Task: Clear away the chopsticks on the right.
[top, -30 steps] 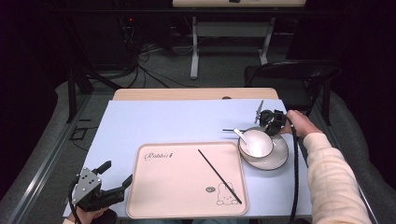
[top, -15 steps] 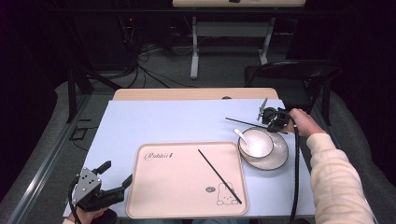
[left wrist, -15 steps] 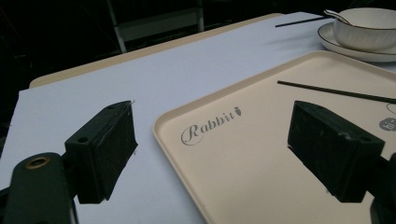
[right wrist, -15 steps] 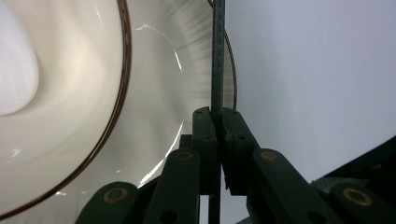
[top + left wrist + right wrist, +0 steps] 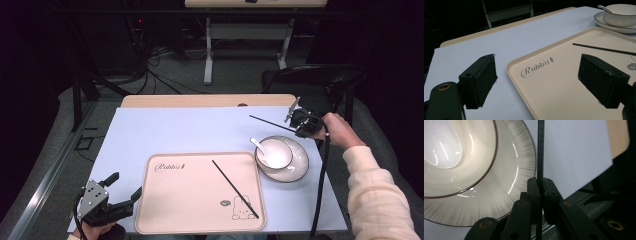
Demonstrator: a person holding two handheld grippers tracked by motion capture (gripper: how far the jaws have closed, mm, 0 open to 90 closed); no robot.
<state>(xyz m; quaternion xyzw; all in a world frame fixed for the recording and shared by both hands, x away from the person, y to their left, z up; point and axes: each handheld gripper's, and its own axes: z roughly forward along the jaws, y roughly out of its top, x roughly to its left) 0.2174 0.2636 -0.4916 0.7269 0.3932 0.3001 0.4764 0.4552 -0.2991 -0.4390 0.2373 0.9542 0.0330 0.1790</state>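
Chopstick [image 5: 270,124], thin and black, is clamped between the pads of the right gripper [image 5: 299,120] and sticks out level to the left, raised above the blue table cover [image 5: 190,132], just behind the plate [image 5: 299,161]. In the right gripper view the jaws are pressed together on the chopstick [image 5: 540,150], which runs straight up the picture past the rim of the plate [image 5: 521,162] below it. A person's right hand [image 5: 340,131], in a cream sleeve, holds that gripper at the far right side of the table.

A white bowl [image 5: 274,153] sits on the plate, with a white spoon [image 5: 257,145] resting in it. A second chopstick [image 5: 235,189] lies slantwise on the cream tray [image 5: 165,200], its near end beside a small rabbit drawing [image 5: 242,210].

The left gripper [image 5: 125,187] rests at the near left corner of the table, its jaws spread wide with nothing between them. In the left gripper view one jaw is over the blue cover and the other over the tray [image 5: 554,82], near the word "Rabbit" [image 5: 537,67].
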